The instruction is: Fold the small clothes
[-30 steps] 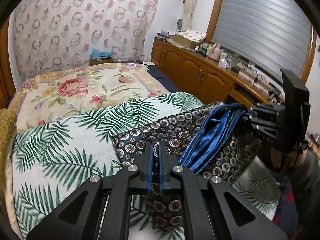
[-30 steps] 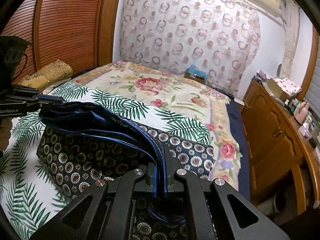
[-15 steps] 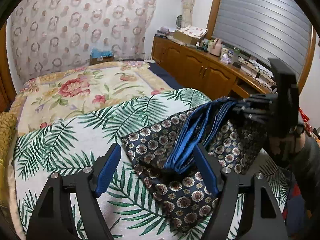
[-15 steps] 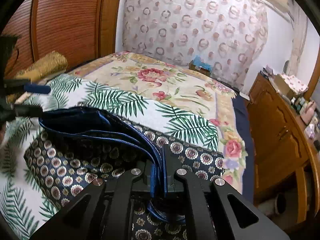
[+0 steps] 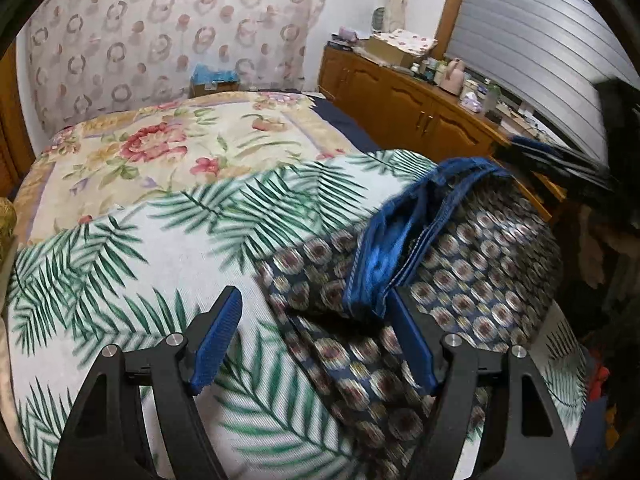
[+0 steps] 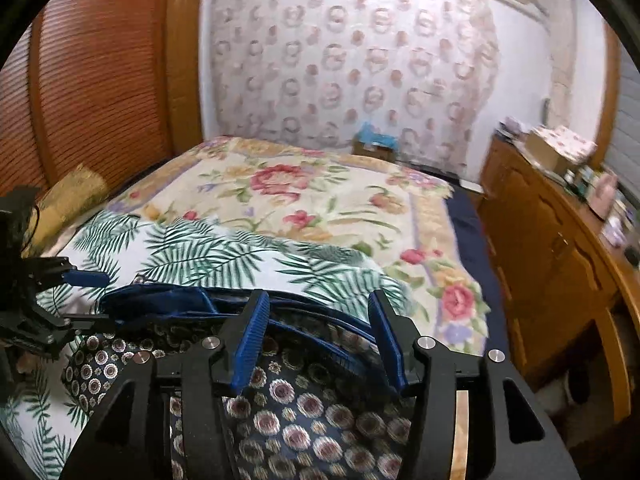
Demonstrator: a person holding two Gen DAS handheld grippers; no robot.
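On the near part of the bed (image 5: 168, 148), over a white sheet printed with green palm fronds (image 5: 132, 264), lies the small garment (image 5: 472, 280): dark navy cloth patterned with round medallions, lined or banded in shiny blue satin (image 5: 384, 256) that bunches in a ridge along its upper edge. It looks thin, limp and slippery, and it sits in soft layers, not a crisp rectangle.

Both claws are spread wide and grip nothing. The left claw (image 5: 316, 340) hangs just above the garment's left end, one blue ribbed pad over the sheet and the other beside the satin ridge. The right claw (image 6: 316, 340) hovers over the garment's right end, its pads straddling the blue edge without visibly pinching it.

Judging by this, a fold has been laid down and let go, and the satin edge remains puffed up instead of flat. The next move probably calls for pressing or smoothing that ridge, or taking fresh corners for another fold; the slick lining may slide, so a grip on both layers would be wise.

Beyond lie a floral quilt (image 6: 320, 196) and, at right, wooden cabinets (image 6: 552, 248).
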